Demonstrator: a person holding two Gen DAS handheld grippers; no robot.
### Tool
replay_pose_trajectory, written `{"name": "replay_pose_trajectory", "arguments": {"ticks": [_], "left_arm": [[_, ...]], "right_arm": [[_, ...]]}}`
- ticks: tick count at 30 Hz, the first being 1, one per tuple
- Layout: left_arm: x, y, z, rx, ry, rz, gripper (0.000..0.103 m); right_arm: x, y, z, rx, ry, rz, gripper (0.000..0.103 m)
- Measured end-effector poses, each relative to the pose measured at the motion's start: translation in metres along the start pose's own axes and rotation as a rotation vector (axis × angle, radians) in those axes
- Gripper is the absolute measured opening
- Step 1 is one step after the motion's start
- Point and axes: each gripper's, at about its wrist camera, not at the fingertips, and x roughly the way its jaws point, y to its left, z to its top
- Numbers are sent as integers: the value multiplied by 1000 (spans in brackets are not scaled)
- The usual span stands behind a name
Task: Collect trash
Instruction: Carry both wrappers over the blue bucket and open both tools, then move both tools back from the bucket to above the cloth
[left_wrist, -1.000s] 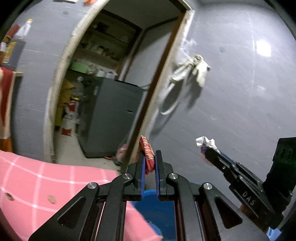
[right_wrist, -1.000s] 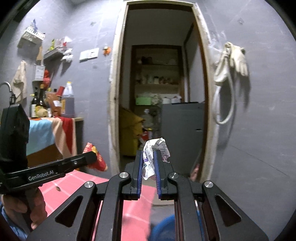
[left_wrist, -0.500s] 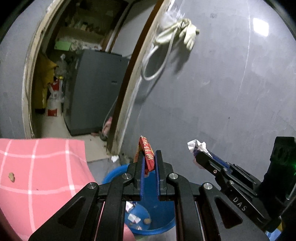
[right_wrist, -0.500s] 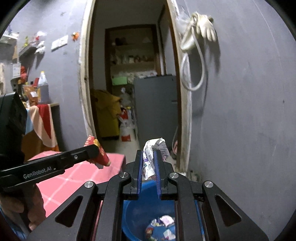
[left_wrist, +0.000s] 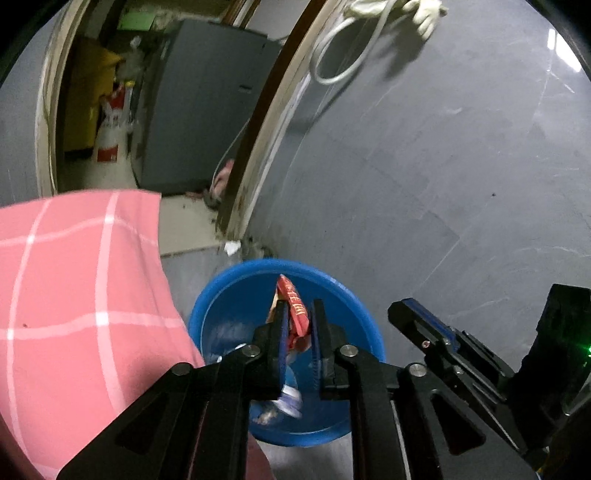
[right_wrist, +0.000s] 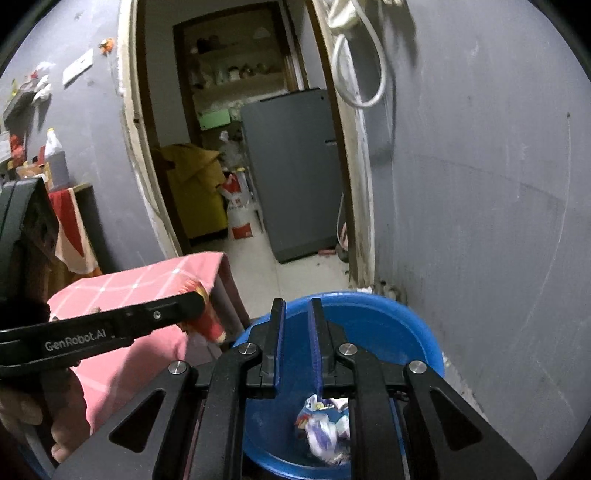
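My left gripper (left_wrist: 299, 304) points down over the blue basin (left_wrist: 258, 266), which sits on the floor at the foot of the grey wall (left_wrist: 443, 166). My fingers are easing apart with the red snack wrapper (left_wrist: 293, 314) standing upright between them. It leans toward the pad on the 9 o'clock side, and a sliver of space shows at the other pad. The wrapper's top sticks out past my fingertips toward 12 o'clock, with the basin's inner wall behind it. Inside the basin, at 6 o'clock from my fingertips, lies a blurred scrap of white and blue litter (left_wrist: 290, 400). The pink checked cloth (left_wrist: 74, 295) fills the 9 o'clock side and comes just beside the basin's rim.

At 3 o'clock in this view my right gripper (left_wrist: 400, 312) reaches in from the side, near the basin's rim, with no trash showing at its tip. In its own camera its two fingers stand with a narrow gap between them and nothing in it. Through that gap I see only blue plastic. The crumpled white and purple paper (right_wrist: 325, 428) is down in the basin at 6 o'clock, blurred. I cannot tell whether it rests on the bottom or is in the air.

From that camera my left gripper comes in from 9 o'clock, and the red wrapper juts from its tip beside the basin's rim. My hand (right_wrist: 22, 413) grips its handle at 8 o'clock. Beyond, at 12 o'clock, a doorway opens onto a grey fridge (right_wrist: 295, 166), and a white hose (right_wrist: 369, 74) hangs on the wall at 1 o'clock.
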Motion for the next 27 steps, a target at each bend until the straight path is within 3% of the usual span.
{"name": "replay_pose_trajectory", "arguments": {"ticks": [2,8,11,13,16,18,20,21,24,27], "left_arm": [[5,4,-2,-9,11,0,26],[4,11,-5,-22,22,10,37],[-7,12,-6,-26,-14,22,45],[-18,16,-5,-34,-45,35,49],[-36,21,0,-44,-92,58,56],[-49,25,4,-45,-122,83,65],[-68,31,5,-47,-172,117,78],[-75,33,6,-49,-193,128,84],[-103,42,9,-55,-272,178,90],[-129,53,11,-59,-321,232,91]], "right_arm": [[1,-3,-2,12,9,-4,11],[-3,-7,-2,25,10,-23,11],[-6,-8,2,21,-2,-29,17],[-9,-5,4,16,-15,-29,27],[-16,2,10,3,-40,-27,28],[-21,8,15,-6,-55,-24,29],[-25,16,20,-14,-73,-15,35],[-28,21,22,-19,-85,-11,47],[-34,36,29,-31,-122,13,55],[-39,55,36,-50,-156,41,78]]}}
